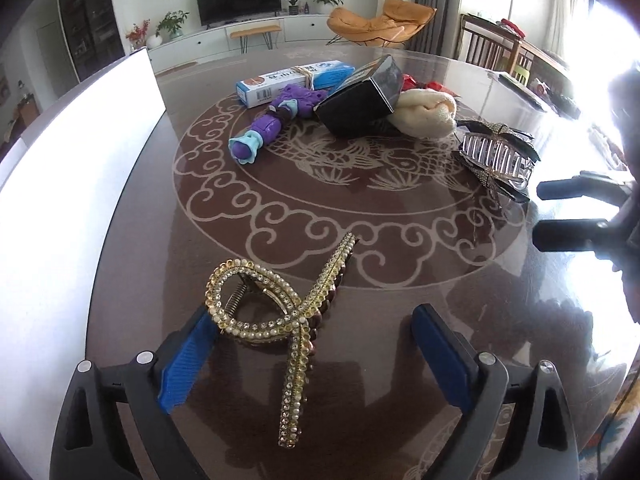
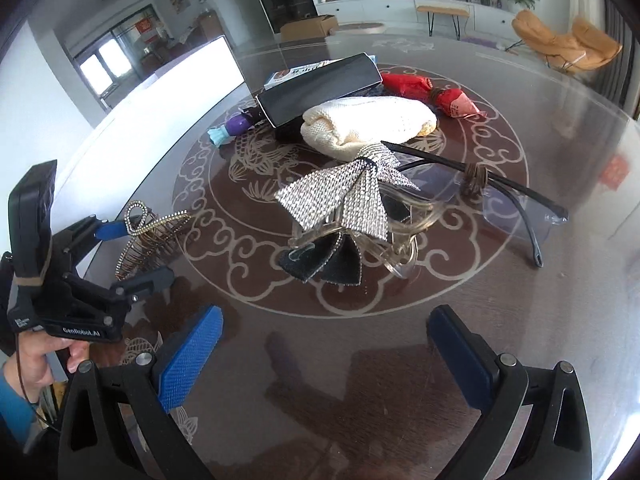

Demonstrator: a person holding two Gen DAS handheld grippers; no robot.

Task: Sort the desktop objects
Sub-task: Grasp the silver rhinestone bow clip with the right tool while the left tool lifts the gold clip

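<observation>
A gold rhinestone hair claw [image 1: 280, 320] lies on the dark patterned table, between the open blue-padded fingers of my left gripper [image 1: 316, 356]; the left pad [image 1: 188, 364] sits close beside its loop. It also shows in the right wrist view [image 2: 148, 240], flanked by the left gripper [image 2: 136, 256]. A clear hair claw with a silver and black bow [image 2: 344, 216] lies ahead of my open, empty right gripper [image 2: 324, 360]. The same claw [image 1: 496, 156] shows in the left wrist view, with the right gripper [image 1: 538, 212] next to it.
Farther back lie a purple toy [image 1: 268, 124], a blue-white box [image 1: 296, 80], a black box [image 1: 360, 104], a cream cloth [image 2: 368, 124], a red wrapped item [image 2: 432, 92] and glasses [image 2: 512, 204]. A white board [image 1: 72, 152] stands at the table's left edge.
</observation>
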